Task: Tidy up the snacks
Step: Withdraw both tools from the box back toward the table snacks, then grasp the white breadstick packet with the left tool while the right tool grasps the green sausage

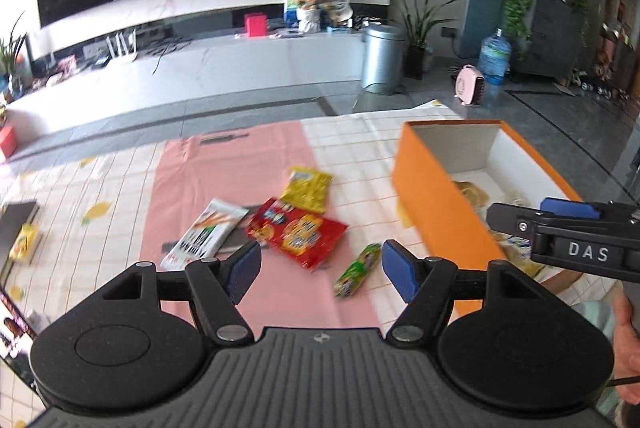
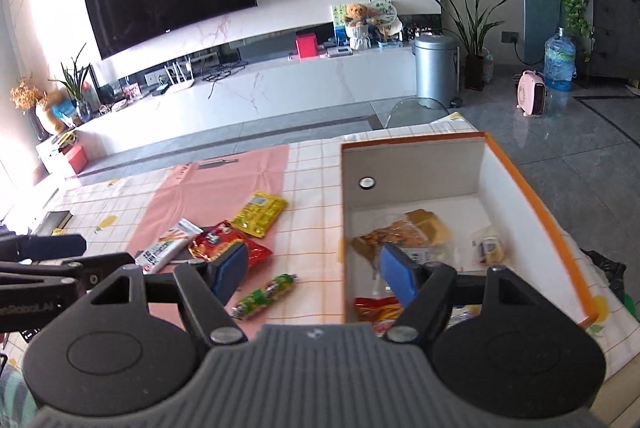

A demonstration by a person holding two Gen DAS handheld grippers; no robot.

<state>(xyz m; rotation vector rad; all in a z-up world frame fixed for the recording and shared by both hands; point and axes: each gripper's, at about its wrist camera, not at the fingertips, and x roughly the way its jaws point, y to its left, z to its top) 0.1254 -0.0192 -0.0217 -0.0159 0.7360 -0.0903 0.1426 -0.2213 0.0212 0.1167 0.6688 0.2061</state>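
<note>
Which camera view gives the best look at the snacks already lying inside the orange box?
The right wrist view: it looks down into the orange box, showing several snack packets on its white floor. The left wrist view sees mainly the box's outer side, with a little of its contents partly hidden by the right gripper.

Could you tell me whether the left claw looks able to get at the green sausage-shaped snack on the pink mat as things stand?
Probably yes. The left claw is open and empty, and the green snack lies alone on the pink mat just ahead of it, apart from the red packet, with nothing over it.
</note>
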